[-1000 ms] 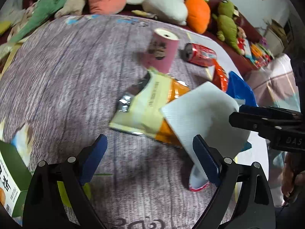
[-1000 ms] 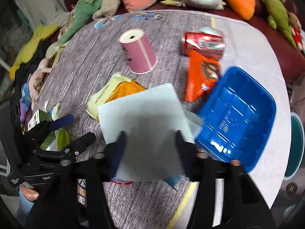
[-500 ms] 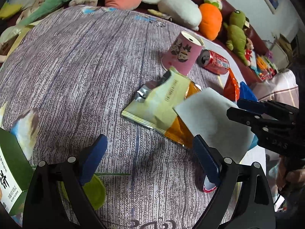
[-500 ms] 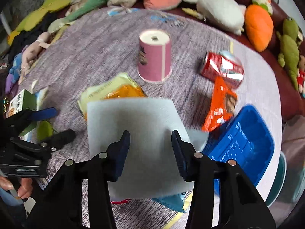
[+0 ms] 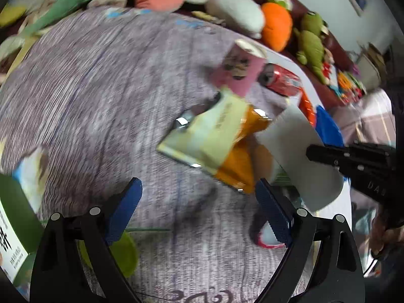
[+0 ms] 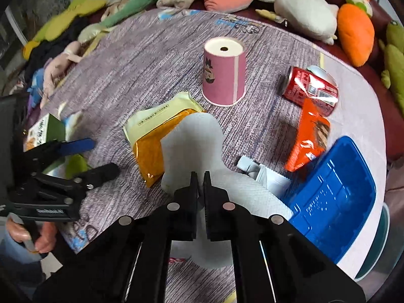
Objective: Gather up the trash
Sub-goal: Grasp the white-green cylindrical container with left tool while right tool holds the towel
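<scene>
My right gripper (image 6: 200,176) is shut on a white paper napkin (image 6: 194,146), which folds up and bulges around the pinched jaws. From the left wrist view the same napkin (image 5: 298,151) hangs off the right gripper (image 5: 311,152). Beneath it lies a yellow and orange snack bag (image 6: 156,136) (image 5: 214,139). My left gripper (image 5: 199,209) hovers open over the table, nothing between its blue pads. A blue plastic bin (image 6: 335,192) sits to the right.
On the purple mat (image 6: 141,75) stand an upturned pink paper cup (image 6: 223,73), a lying red can (image 6: 310,87), an orange wrapper (image 6: 308,139), a green carton (image 5: 12,214) and a lime-green lid (image 5: 121,252). Plush toys (image 6: 353,32) line the sofa behind.
The right gripper's jaws closed from half open onto the napkin, crumpling the flat sheet into a fold. The left gripper stayed open and its view shifted slightly.
</scene>
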